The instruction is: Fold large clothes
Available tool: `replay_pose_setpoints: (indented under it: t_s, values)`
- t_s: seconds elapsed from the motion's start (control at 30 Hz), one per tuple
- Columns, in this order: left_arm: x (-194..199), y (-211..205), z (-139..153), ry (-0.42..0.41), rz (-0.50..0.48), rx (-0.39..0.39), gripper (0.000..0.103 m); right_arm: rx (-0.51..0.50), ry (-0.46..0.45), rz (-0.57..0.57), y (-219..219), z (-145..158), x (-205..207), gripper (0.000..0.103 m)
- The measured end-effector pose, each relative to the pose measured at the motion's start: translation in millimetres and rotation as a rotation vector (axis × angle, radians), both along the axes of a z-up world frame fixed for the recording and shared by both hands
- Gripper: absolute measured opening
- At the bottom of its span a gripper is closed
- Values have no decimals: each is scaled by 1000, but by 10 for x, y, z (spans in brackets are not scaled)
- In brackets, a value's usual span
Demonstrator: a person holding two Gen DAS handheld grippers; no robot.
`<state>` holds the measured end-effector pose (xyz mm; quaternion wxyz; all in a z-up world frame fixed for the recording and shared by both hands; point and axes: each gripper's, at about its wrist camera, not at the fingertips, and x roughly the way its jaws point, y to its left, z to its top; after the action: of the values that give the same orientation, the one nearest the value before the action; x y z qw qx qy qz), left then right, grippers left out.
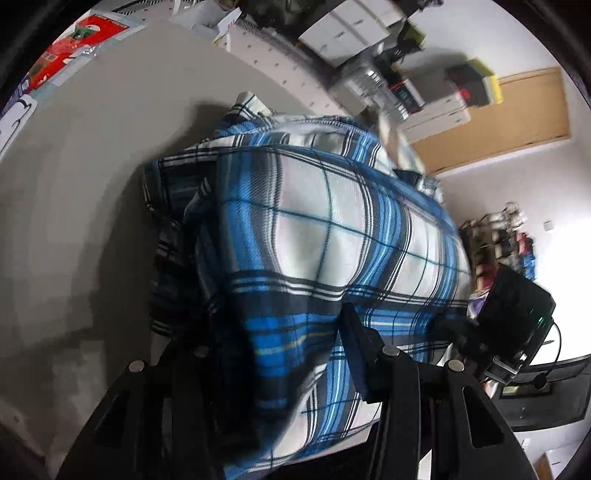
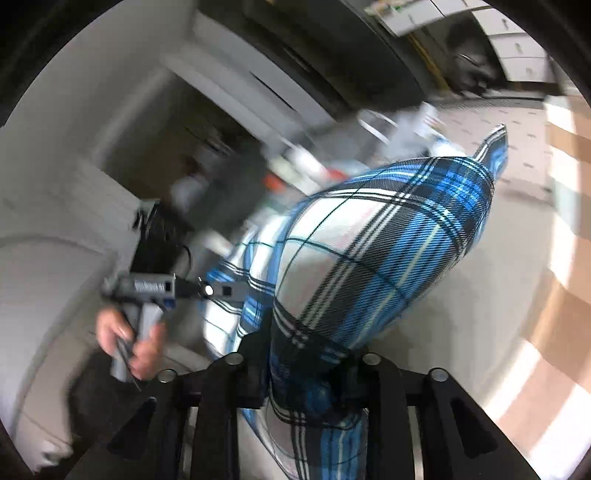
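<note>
A large blue, white and black plaid shirt [image 1: 314,229] is lifted off the grey table [image 1: 81,192], with its far part still on the surface. My left gripper [image 1: 288,332] is shut on the shirt's near edge; the cloth drapes over and hides the left finger. In the right wrist view the same shirt [image 2: 369,258] stretches away from my right gripper [image 2: 306,354], which is shut on a bunched fold of it. The left gripper [image 2: 218,291], held in a hand, shows at the left of that view, gripping the shirt's other end. Both views are motion-blurred.
A red printed sheet [image 1: 70,44] lies at the table's far left corner. White drawer units [image 1: 347,33] and stacked boxes stand behind the table. A wooden door [image 1: 509,118] is at the right. A wood-pattern floor [image 2: 546,295] runs along the right.
</note>
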<state>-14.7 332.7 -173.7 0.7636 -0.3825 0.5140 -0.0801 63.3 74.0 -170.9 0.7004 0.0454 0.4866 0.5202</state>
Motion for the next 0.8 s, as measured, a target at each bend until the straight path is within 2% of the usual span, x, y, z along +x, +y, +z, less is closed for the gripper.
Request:
replay_pose_setpoints:
  t_s: [0.07, 0.1, 0.13, 0.23, 0.33, 0.37, 0.4, 0.43, 0.5, 0.57, 0.63, 0.67, 0.7, 0.77, 0.8]
  values:
    - [38, -68, 42, 9, -8, 32, 47, -58, -46, 10, -54, 63, -23, 50]
    - [60, -82, 50, 29, -3, 44, 50, -94, -83, 19, -61, 105, -61, 67]
    - [66, -80, 66, 40, 12, 57, 51, -133, -116, 22, -78, 121, -94, 73]
    - [81, -17, 203, 68, 52, 123, 55, -235, -151, 26, -164, 201, -51, 73]
    - [-28, 20, 390, 22, 90, 201, 56, -231, -202, -23, -250, 326, 69, 74]
    - [-41, 65, 399, -1, 103, 201, 59, -210, -181, -41, -237, 377, 156, 75]
    - [-46, 49, 396, -33, 113, 180, 72, -175, -125, -42, -203, 365, 270, 80]
    - [-4, 106, 339, -38, 116, 157, 76, -153, -65, -45, -155, 343, 364, 82]
    - [95, 91, 152, -32, 114, 104, 76, -109, 54, -105, -93, 176, 593, 82]
    - [170, 69, -25, -10, 92, 29, 76, -42, 214, -144, -45, 9, 801, 84]
    - [206, 13, -109, -5, 62, 0, 76, -1, 368, -166, 74, -207, 985, 84]
    - [282, -57, -158, -3, 36, 6, 76, 14, 393, -161, 146, -222, 1032, 82]
    - [331, -103, -183, -12, 18, 5, 76, 16, 369, -155, 246, -187, 1033, 82]
    - [381, -149, -178, -42, 2, -19, 76, 32, 277, -105, 479, -26, 933, 82]
    - [372, -116, -152, -64, 12, -32, 76, 60, 239, -57, 612, 86, 863, 77]
